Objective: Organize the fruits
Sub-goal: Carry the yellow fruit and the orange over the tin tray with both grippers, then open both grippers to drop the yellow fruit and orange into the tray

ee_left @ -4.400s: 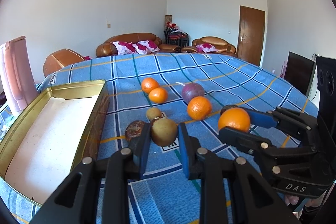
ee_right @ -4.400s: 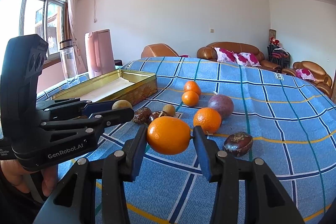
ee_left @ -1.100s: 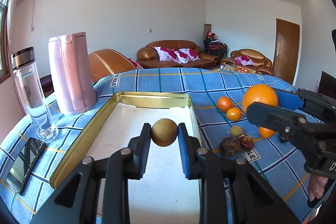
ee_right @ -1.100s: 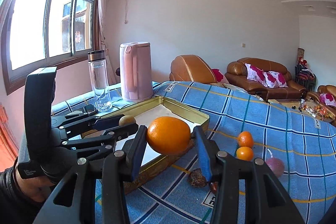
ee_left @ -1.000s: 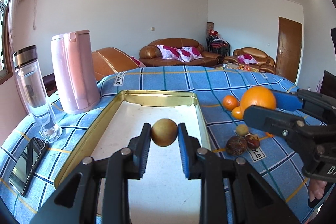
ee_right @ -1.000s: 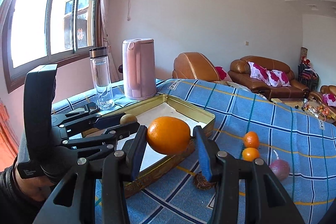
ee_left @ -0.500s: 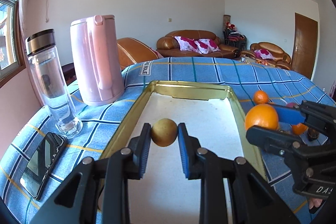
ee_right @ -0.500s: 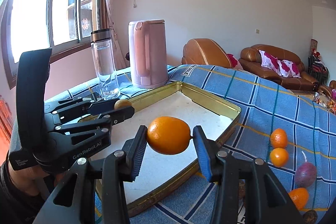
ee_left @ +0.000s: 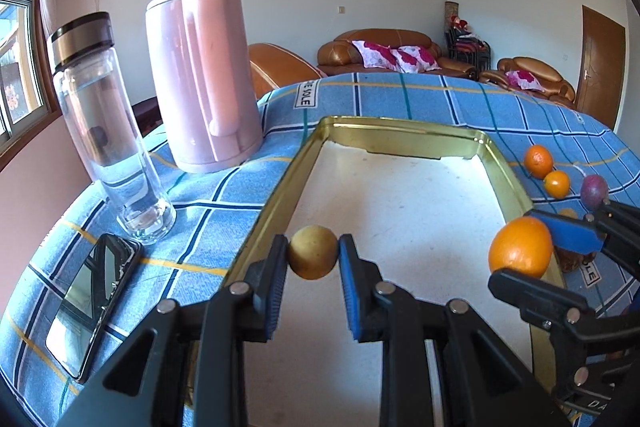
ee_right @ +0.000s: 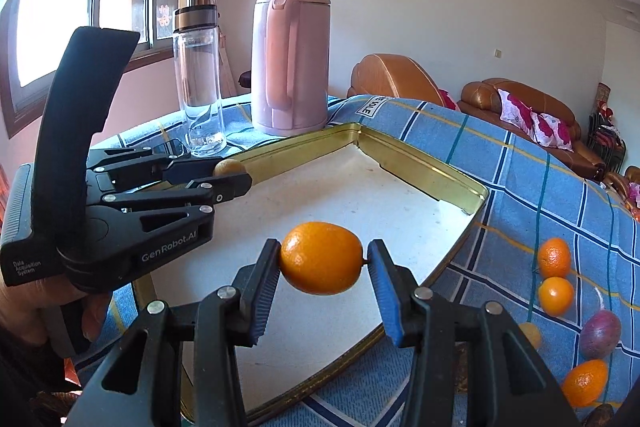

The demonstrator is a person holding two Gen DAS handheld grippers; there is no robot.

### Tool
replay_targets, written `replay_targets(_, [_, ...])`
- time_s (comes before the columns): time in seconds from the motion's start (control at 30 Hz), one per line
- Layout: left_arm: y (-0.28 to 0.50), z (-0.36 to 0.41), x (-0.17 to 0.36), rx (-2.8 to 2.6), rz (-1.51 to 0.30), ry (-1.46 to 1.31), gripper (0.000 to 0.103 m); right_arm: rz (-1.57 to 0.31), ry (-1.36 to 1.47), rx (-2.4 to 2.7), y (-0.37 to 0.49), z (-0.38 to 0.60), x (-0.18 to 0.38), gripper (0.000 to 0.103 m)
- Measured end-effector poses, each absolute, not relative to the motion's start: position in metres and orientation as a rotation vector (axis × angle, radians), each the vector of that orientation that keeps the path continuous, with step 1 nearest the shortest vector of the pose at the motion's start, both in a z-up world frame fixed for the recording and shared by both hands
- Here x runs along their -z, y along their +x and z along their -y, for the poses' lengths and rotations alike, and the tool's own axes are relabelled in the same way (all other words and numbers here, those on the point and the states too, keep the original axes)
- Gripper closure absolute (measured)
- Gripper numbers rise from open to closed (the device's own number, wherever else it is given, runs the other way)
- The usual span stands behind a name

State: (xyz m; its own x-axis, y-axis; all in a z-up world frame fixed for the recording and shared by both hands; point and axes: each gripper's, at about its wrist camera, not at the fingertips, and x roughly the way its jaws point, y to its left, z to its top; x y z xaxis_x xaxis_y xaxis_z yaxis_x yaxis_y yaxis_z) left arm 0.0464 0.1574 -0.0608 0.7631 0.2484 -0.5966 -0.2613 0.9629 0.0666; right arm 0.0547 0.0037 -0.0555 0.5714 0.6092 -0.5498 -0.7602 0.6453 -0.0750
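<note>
My left gripper is shut on a small yellow-brown round fruit, held over the near left part of the gold tray. The tray has a white floor and nothing lies in it. My right gripper is shut on a large orange above the tray's near right side. In the left wrist view that orange hangs over the tray's right rim. From the right wrist view the left gripper and its fruit sit at the tray's left rim.
A pink kettle, a clear bottle and a phone stand left of the tray on the blue checked cloth. Right of the tray lie two small oranges, a purple fruit, another orange and dark fruits.
Both grippers have carried their fruit left and down from the loose fruits to above the tray, which now fills the views. The kettle and bottle look nearer. Both grips are unchanged.
</note>
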Motion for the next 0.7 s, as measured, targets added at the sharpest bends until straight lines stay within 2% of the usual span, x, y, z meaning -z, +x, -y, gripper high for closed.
replay_targets(0.7, [0.055, -0.16, 0.068, -0.276, -0.715, -0.014, 0.076, -0.557, -0.377, -0.778, 0.058, -0.017, 0.063, 0.056])
